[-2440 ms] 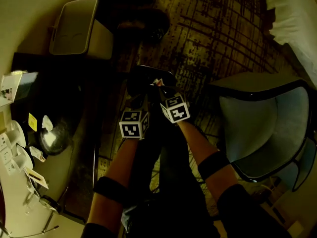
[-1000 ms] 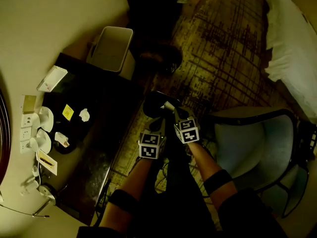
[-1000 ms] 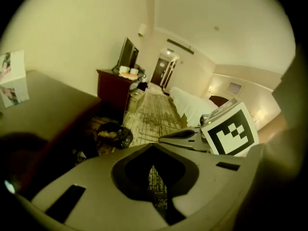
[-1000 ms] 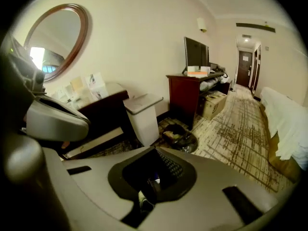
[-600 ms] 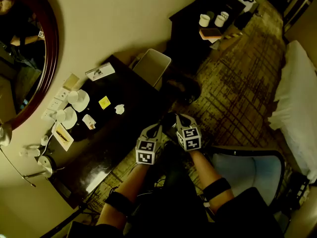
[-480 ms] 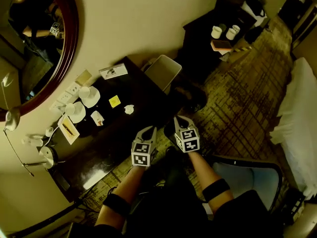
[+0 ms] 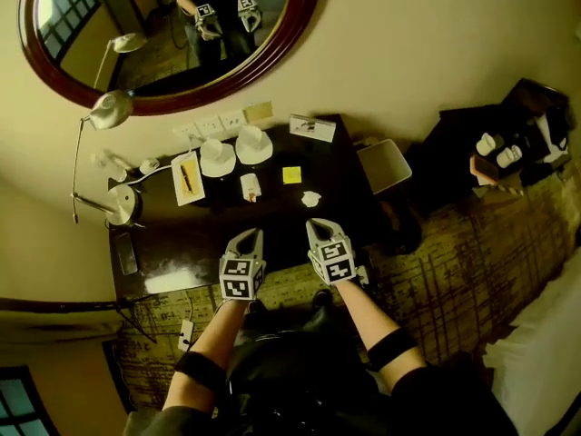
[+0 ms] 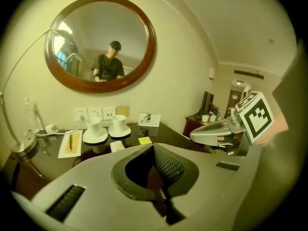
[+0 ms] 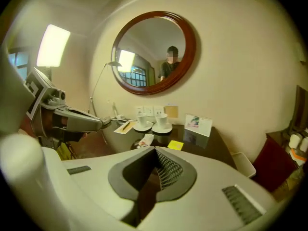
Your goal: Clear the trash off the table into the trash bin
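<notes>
Crumpled trash (image 7: 311, 199): seen only from head view.

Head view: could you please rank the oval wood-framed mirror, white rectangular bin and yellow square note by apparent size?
1. oval wood-framed mirror, clearly largest
2. white rectangular bin
3. yellow square note, smallest

Dim, yellow-tinted room; glare streaks the dark table (image 7: 292, 214), and fisheye views curve at their edges.
</notes>
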